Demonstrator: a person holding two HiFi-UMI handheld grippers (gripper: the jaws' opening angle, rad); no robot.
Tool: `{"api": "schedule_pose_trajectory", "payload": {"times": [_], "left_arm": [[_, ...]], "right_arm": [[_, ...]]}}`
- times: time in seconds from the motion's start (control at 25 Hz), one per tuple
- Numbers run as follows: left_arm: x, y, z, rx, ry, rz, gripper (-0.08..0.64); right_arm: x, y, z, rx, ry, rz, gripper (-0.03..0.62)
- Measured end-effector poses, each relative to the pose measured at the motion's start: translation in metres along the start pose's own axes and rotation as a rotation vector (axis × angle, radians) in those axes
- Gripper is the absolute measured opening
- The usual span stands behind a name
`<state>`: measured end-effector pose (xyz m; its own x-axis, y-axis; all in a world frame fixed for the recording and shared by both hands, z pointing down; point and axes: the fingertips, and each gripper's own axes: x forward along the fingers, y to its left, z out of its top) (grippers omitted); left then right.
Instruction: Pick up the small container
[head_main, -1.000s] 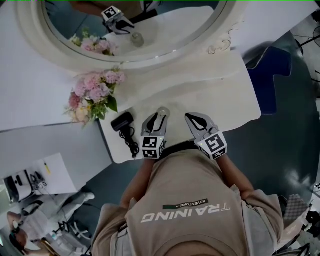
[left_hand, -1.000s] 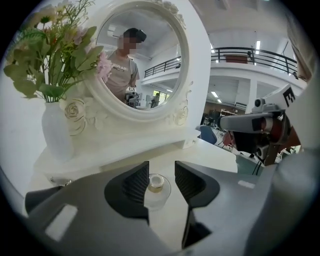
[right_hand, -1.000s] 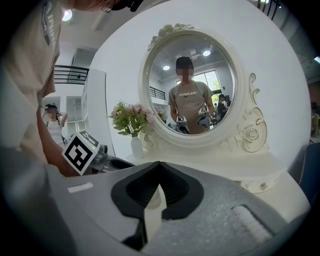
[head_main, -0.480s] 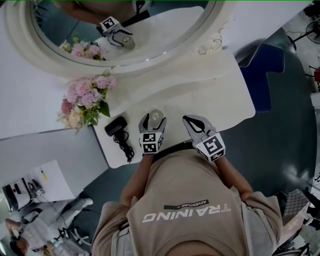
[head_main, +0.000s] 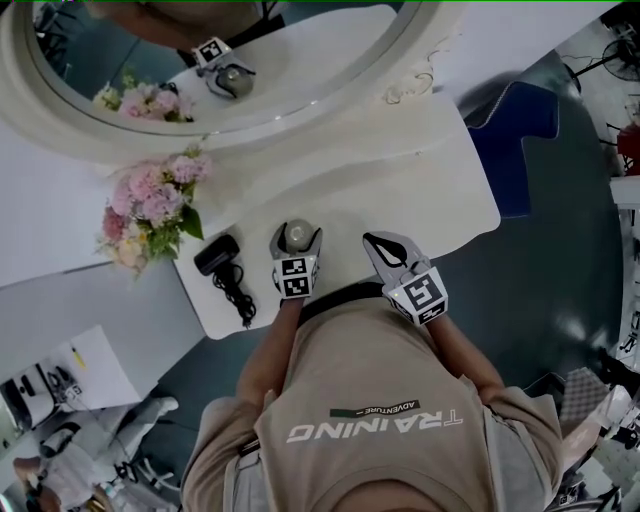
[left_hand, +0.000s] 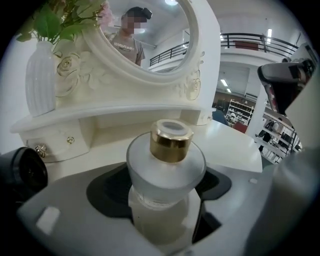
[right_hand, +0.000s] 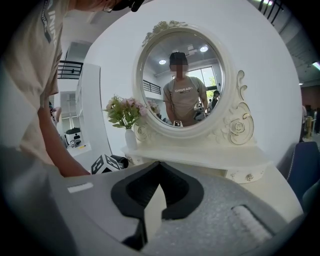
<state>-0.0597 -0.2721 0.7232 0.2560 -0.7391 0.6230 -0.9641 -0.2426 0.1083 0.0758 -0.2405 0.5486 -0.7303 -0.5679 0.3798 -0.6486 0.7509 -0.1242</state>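
The small container is a frosted glass bottle (head_main: 297, 235) with a gold cap, standing upright on the white dressing table (head_main: 410, 190). My left gripper (head_main: 297, 231) has just been opening its jaws, which now stand wide on either side of it. In the left gripper view the bottle (left_hand: 167, 165) fills the middle between the dark pads (left_hand: 107, 187), with a gap showing on its right side. My right gripper (head_main: 380, 243) hovers over the table to the right of the bottle, shut and holding nothing. In its own view the right gripper (right_hand: 156, 165) has its tips meeting.
A black hair dryer (head_main: 220, 262) with its cord lies left of the bottle. Pink flowers in a white vase (head_main: 145, 205) stand further left, under the oval mirror (head_main: 230, 60). A blue chair (head_main: 530, 150) is beyond the table's right end.
My left gripper has come down around the bottle and its jaws have spread wide, so the bottle now sits between them. The right gripper has shifted only slightly.
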Motion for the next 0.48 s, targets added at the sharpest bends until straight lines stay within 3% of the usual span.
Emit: {"api": "schedule_pose_trajectory", "payload": {"times": [0.28,0.48], "left_arm": [[0.0044,0.0012,0.0064,-0.008,-0.026,0.039,0.39],[0.0053,-0.001,0.0083,0.054,-0.028,0.044,0.365]], "right_arm": [[0.0039,-0.0029,-0.0058,0.005,0.018,0.016,0.003],[0.0094,0.0004,-0.007,0.012,0.028,0.034,0.003]]}}
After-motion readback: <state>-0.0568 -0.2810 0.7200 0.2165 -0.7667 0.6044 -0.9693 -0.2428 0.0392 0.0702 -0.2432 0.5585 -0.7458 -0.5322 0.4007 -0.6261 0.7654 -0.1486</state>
